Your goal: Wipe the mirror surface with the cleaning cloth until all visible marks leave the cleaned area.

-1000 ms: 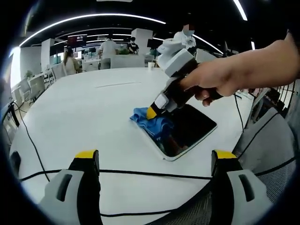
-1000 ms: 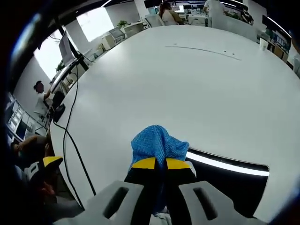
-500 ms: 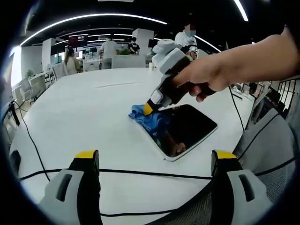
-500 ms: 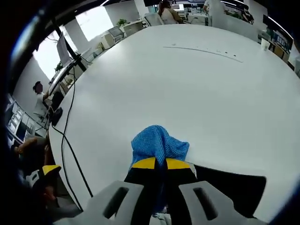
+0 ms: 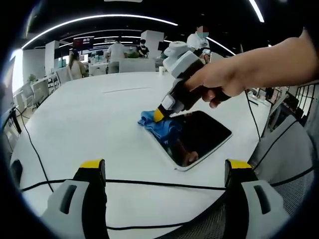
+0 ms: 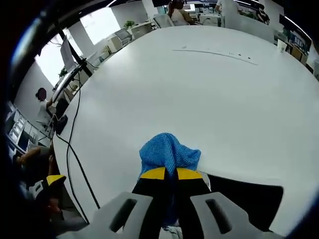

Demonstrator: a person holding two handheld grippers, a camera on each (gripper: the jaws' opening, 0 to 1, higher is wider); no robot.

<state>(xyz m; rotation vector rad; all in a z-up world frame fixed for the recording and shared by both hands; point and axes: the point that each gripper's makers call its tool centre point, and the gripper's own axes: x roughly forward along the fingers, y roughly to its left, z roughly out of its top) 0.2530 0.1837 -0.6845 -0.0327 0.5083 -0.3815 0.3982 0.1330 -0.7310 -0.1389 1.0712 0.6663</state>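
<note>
While the right gripper (image 6: pixel 167 173) is clamped tight on the blue cleaning cloth (image 6: pixel 168 152), the cloth bunches up just ahead of its yellow tips, pressed at the near-left edge of the mirror (image 6: pixel 249 191). From the left gripper view, that gripper (image 5: pixel 160 115), held in a person's hand (image 5: pixel 219 82), angles down onto the cloth (image 5: pixel 162 125), which sits on the far-left corner of the dark mirror (image 5: pixel 199 137). Mirror lies flat on the white table (image 5: pixel 89 119), toward its right side. Left gripper (image 5: pixel 167 172) hangs back near the table's edge, jaws spread wide, nothing between them, well apart from the mirror. Black cable (image 5: pixel 149 185) runs across the table just past its tips. People stand far off in the background.
</note>
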